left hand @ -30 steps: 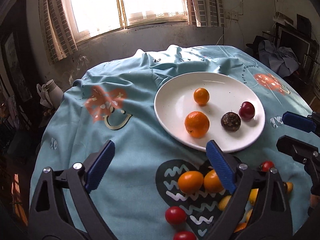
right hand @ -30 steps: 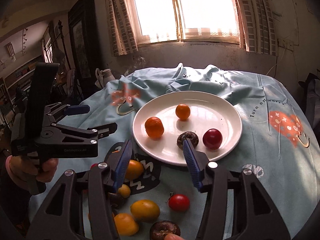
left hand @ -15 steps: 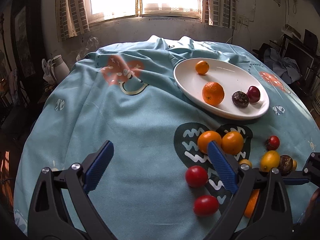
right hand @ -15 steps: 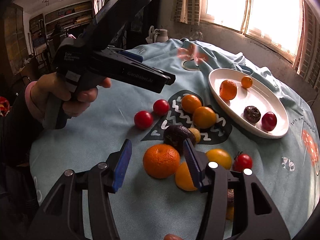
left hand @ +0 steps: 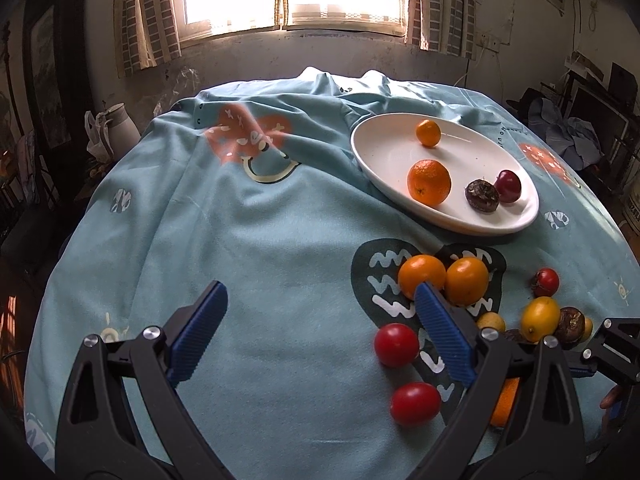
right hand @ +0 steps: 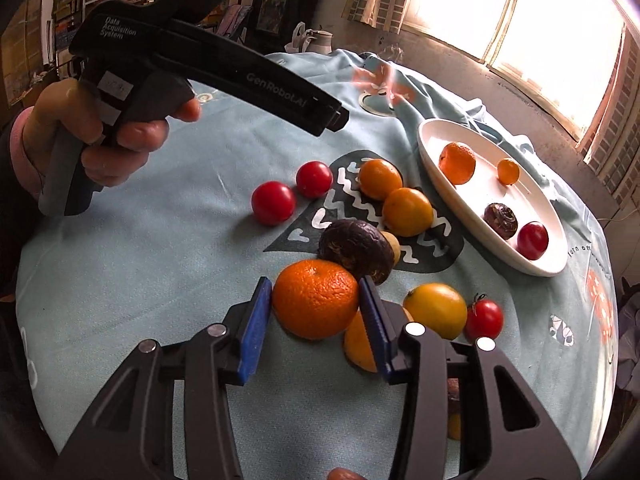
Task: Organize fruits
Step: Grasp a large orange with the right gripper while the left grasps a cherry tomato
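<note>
A white plate [left hand: 384, 148] [right hand: 430, 140] holds a large orange [left hand: 429, 182], a small orange [left hand: 428, 133], a dark brown fruit [left hand: 482, 195] and a red fruit [left hand: 508, 186]. Several loose fruits lie on the cloth nearer me. My right gripper [right hand: 316, 312] is open, its blue pads on either side of a big orange [right hand: 316, 299] that rests on the cloth; contact is unclear. My left gripper [left hand: 320, 328] is open and empty above bare cloth, left of two red tomatoes [left hand: 396, 345].
A blue patterned cloth [left hand: 240, 220] covers the round table. Two oranges [right hand: 394, 196], a dark wrinkled fruit [right hand: 356, 248], a yellow fruit [right hand: 435, 310] and a stemmed tomato [right hand: 484, 318] crowd around the big orange. A white jug [left hand: 118, 126] stands beyond the table's far left edge.
Both grippers pulled back from the plate toward the loose fruits. My right gripper swung low and now straddles the big orange, closer than half a second ago.
</note>
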Demonstrator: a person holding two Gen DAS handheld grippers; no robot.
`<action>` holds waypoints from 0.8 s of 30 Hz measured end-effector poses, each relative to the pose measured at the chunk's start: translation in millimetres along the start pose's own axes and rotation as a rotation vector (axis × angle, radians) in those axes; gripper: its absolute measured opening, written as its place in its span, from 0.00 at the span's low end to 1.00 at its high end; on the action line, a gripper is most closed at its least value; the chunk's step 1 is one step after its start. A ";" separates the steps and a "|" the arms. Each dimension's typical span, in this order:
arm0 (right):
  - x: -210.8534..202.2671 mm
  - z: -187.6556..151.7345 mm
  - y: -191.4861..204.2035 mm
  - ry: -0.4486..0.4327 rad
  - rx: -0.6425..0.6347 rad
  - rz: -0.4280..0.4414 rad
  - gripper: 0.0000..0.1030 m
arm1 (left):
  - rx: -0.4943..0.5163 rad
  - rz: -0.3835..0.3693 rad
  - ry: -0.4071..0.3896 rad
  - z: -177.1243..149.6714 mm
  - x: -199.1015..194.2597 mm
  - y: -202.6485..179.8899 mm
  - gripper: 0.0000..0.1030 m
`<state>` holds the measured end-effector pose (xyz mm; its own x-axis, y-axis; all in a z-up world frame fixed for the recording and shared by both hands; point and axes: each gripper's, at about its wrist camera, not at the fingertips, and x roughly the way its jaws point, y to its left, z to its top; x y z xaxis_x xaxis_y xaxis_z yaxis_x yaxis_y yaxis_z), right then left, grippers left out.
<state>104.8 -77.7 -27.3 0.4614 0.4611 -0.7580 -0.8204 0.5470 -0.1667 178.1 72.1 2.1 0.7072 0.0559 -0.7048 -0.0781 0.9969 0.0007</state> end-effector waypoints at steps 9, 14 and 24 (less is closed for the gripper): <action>-32.3 4.4 -52.8 -0.151 0.284 0.209 0.42 | 0.059 -0.117 0.038 -14.8 -4.0 -2.4 0.93; -41.3 -1.7 -83.8 -0.199 0.446 0.211 0.42 | 0.145 -0.309 0.083 -33.1 -11.1 -17.6 0.72; -38.1 -3.4 -95.3 -0.185 0.485 0.199 0.42 | 0.271 -0.298 0.130 -50.9 -5.7 -40.4 0.50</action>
<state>164.2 -149.8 15.4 0.4009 0.6794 -0.6146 -0.6686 0.6756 0.3106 141.5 28.7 -29.9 0.5751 -0.2270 -0.7860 0.3159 0.9478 -0.0426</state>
